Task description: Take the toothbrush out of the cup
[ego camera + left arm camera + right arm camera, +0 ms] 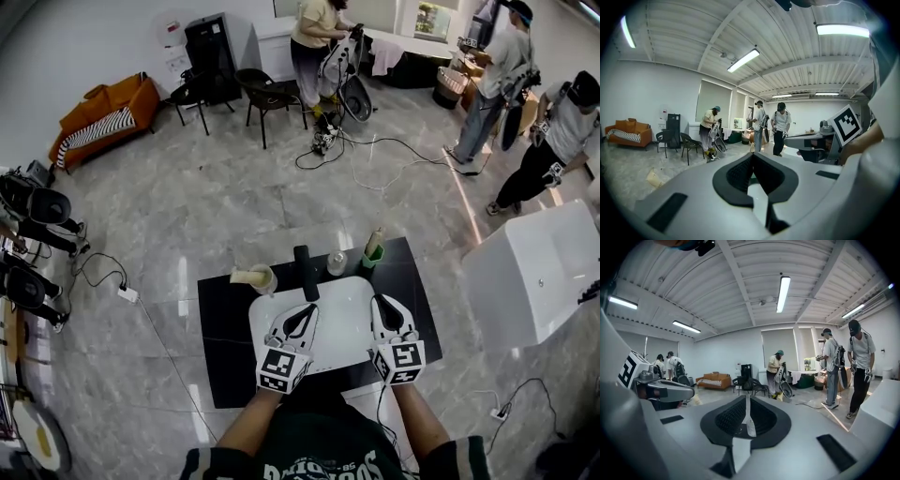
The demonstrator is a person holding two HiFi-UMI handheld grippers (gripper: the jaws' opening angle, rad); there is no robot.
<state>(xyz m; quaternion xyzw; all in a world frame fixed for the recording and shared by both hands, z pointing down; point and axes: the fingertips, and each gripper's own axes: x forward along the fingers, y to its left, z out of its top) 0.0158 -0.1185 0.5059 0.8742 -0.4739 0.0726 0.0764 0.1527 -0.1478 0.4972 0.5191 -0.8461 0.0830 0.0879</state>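
On the black table [221, 323] a small green cup [371, 258] stands at the back right with a pale toothbrush [375, 241] sticking up out of it. Both grippers hover over the white tray [343, 302], short of the cup. My left gripper [302, 314] points towards the table's back with its jaws together and nothing between them; the left gripper view shows the same gripper [752, 157] closed. My right gripper [384, 307] lies just in front of the green cup, also shut and empty; the right gripper view shows it [746, 399] closed too.
A beige cup [255, 277], a black upright block [305, 272] and a clear glass [337, 264] stand along the tray's far edge. A white box [534, 277] sits to the right of the table. Cables cross the floor; several people stand at the back of the room.
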